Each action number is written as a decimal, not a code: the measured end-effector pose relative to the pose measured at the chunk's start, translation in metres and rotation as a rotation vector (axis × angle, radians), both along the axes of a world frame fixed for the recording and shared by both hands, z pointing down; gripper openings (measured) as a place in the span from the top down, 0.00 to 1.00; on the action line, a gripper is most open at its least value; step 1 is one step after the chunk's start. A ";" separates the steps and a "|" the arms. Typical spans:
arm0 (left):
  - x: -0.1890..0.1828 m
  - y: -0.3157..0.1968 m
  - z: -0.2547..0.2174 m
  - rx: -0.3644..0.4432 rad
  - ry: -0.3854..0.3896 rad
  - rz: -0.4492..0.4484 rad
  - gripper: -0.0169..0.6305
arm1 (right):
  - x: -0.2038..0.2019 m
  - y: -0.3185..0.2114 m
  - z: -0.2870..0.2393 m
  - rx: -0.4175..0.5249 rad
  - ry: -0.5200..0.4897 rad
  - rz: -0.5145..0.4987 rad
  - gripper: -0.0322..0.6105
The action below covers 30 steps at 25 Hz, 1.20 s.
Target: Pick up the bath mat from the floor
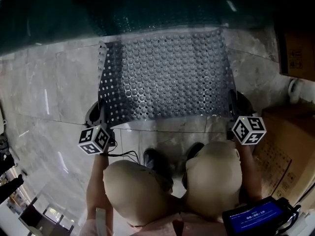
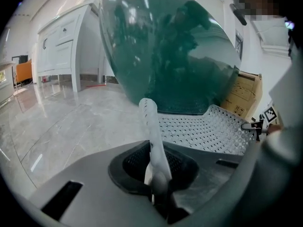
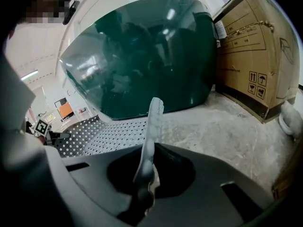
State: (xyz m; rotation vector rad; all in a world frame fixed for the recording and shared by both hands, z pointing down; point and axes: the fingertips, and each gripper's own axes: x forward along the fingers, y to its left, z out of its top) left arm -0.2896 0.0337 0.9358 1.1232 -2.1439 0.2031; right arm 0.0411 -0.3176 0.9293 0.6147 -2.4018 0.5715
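A pale translucent bath mat (image 1: 165,75) with rows of holes and bumps is stretched between my two grippers, its near edge raised off the marble floor and its far edge down by a dark green tub. My left gripper (image 1: 101,118) is shut on the mat's near left corner. Seen from the left gripper view, that mat edge (image 2: 152,131) stands up from the closed jaws of the left gripper (image 2: 158,186). My right gripper (image 1: 236,113) is shut on the near right corner, and the mat edge (image 3: 149,136) rises from the jaws of the right gripper (image 3: 144,186).
The dark green tub (image 1: 138,9) fills the far side of the floor. Cardboard boxes (image 1: 295,53) stand on the right, close to my right gripper. White cabinets (image 2: 61,51) line the wall at the left. The person's shoes (image 1: 153,159) stand just behind the mat.
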 end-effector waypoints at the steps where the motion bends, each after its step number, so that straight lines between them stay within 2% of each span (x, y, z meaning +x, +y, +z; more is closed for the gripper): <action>1: 0.002 -0.001 -0.002 0.004 -0.003 0.004 0.91 | 0.000 0.001 -0.001 0.001 -0.005 -0.002 0.91; 8: 0.015 -0.014 -0.024 0.030 0.000 0.051 0.91 | 0.002 0.006 -0.024 0.022 -0.011 -0.010 0.91; 16: 0.024 -0.025 -0.063 0.068 0.012 0.089 0.91 | -0.014 0.021 -0.068 0.034 -0.014 -0.033 0.91; 30: 0.040 -0.045 -0.078 0.102 0.021 0.112 0.91 | -0.038 0.042 -0.077 0.030 -0.058 -0.082 0.91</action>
